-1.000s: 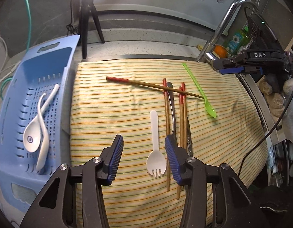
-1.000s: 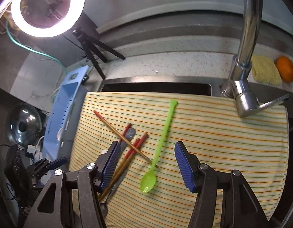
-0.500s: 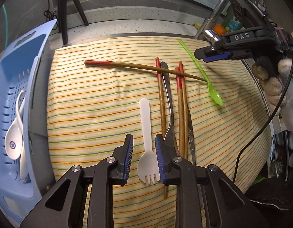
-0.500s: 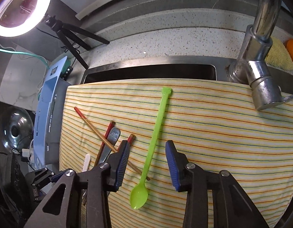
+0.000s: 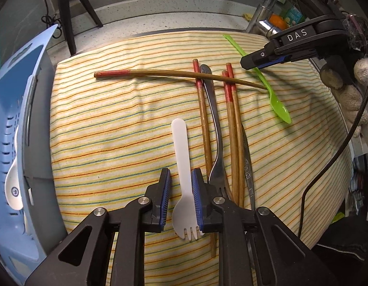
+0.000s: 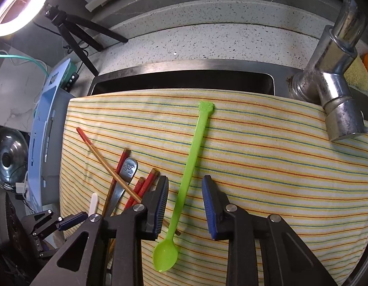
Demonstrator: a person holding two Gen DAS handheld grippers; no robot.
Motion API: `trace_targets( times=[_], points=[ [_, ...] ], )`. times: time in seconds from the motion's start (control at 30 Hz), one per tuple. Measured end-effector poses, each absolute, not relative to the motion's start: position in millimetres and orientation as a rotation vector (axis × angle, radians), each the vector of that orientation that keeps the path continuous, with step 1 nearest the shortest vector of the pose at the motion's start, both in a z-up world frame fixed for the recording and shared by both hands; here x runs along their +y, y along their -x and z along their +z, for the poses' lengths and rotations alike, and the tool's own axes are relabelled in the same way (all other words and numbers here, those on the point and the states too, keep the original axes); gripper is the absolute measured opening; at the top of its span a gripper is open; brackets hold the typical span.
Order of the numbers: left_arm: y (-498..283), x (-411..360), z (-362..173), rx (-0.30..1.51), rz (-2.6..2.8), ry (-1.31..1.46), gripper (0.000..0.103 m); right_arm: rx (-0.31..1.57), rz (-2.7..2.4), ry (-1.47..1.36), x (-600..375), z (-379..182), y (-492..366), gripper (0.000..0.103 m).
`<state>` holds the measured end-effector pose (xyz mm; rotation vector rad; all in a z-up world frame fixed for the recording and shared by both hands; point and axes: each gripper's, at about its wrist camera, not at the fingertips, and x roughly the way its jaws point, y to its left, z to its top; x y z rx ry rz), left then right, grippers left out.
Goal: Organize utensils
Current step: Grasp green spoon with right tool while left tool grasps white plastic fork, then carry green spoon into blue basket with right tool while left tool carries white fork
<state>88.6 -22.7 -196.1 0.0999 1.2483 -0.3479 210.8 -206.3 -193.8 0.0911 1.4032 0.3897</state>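
On the striped cloth [image 5: 112, 128] lie a white plastic fork [image 5: 182, 164], several red-tipped wooden chopsticks [image 5: 204, 124], a metal fork [image 5: 216, 143], a metal knife [image 5: 247, 162] and a long green spoon [image 6: 190, 166]. My left gripper [image 5: 180, 188] straddles the white fork's neck, its jaws narrow, with a small gap on the left side. My right gripper [image 6: 185, 200] is open, its jaws on either side of the green spoon's handle and low over it. The right gripper also shows in the left wrist view [image 5: 267, 58], over the green spoon [image 5: 274, 95].
A blue slotted basket [image 5: 14, 124] with white spoons [image 5: 13, 188] stands left of the cloth. A chrome faucet [image 6: 332, 76] rises at the back right, with the sink edge [image 6: 184, 78] behind the cloth. A tripod [image 6: 74, 31] stands at the back left.
Both grippers have moved down and forward over their utensils. The left jaws have narrowed around the white fork; the right jaws have narrowed around the green spoon.
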Motion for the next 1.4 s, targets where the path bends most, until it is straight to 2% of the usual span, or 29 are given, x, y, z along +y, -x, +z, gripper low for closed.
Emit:
trace_targets(
  times=[0.1, 0.47, 0.97, 1.4],
  points=[
    [-94, -27, -197, 1.248, -0.337, -0.126, 0.009, 1.403, 0.382, -0.045, -201, -194, -211, 0.022],
    [-98, -16, -200, 1.229, -0.334, -0.065, 0.009, 1.404, 0.382, -0.05, -205, -194, -206, 0.006],
    [-74, 21, -177, 1.161, -0.296, 0.048, 0.009, 1.347, 0.428, -0.221, -222, -166, -185, 0.006],
    [-65, 71, -134, 1.062, -0.229, 0.064, 0.009, 1.256, 0.6, -0.224, -147, -106, -170, 0.006]
  ],
)
